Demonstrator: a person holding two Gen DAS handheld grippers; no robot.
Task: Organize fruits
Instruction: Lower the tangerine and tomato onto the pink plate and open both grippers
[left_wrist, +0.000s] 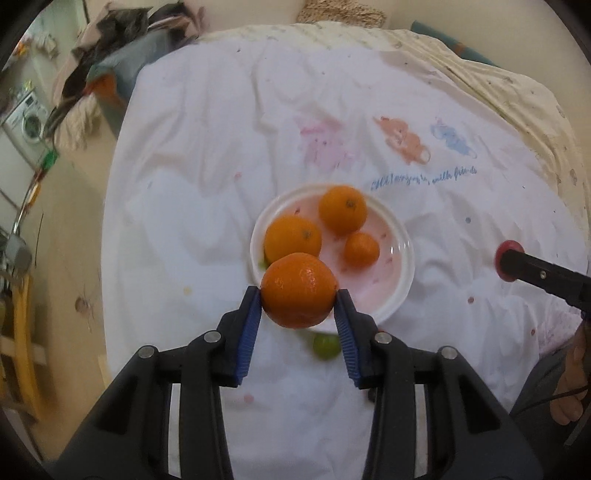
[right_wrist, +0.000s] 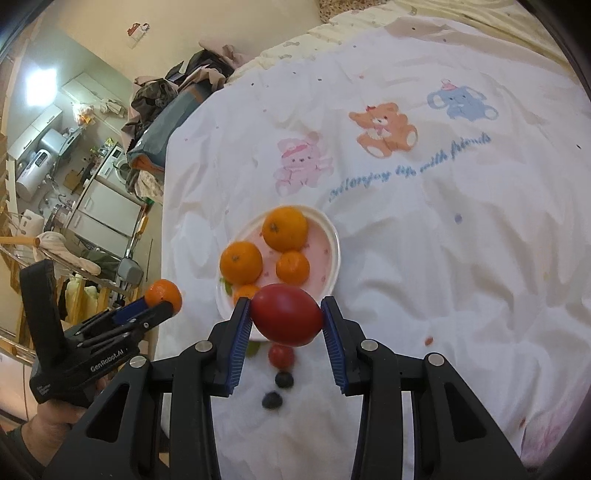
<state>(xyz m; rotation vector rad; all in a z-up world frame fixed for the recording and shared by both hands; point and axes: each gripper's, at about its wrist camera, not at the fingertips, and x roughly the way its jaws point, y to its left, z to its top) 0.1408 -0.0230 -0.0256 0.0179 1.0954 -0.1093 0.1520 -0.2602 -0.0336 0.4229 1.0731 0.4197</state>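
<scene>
My left gripper (left_wrist: 298, 295) is shut on an orange (left_wrist: 299, 290) and holds it above the near rim of a white plate (left_wrist: 400, 273). Three oranges (left_wrist: 293, 238) lie on the plate. A green fruit (left_wrist: 325, 345) lies on the cloth below the gripper. My right gripper (right_wrist: 286, 314) is shut on a red tomato (right_wrist: 286, 314) near the plate's (right_wrist: 334, 251) front edge. In the right wrist view the left gripper (right_wrist: 164, 301) with its orange (right_wrist: 162, 293) is at the left. A small tomato (right_wrist: 281, 355) and two blueberries (right_wrist: 283, 379) lie under the right gripper.
The plate sits on a white sheet (right_wrist: 443, 240) printed with cartoon animals, over a bed. Piled clothes (right_wrist: 177, 96) lie at the bed's far left corner. A kitchen area with a washing machine (left_wrist: 27, 122) is beyond the left edge.
</scene>
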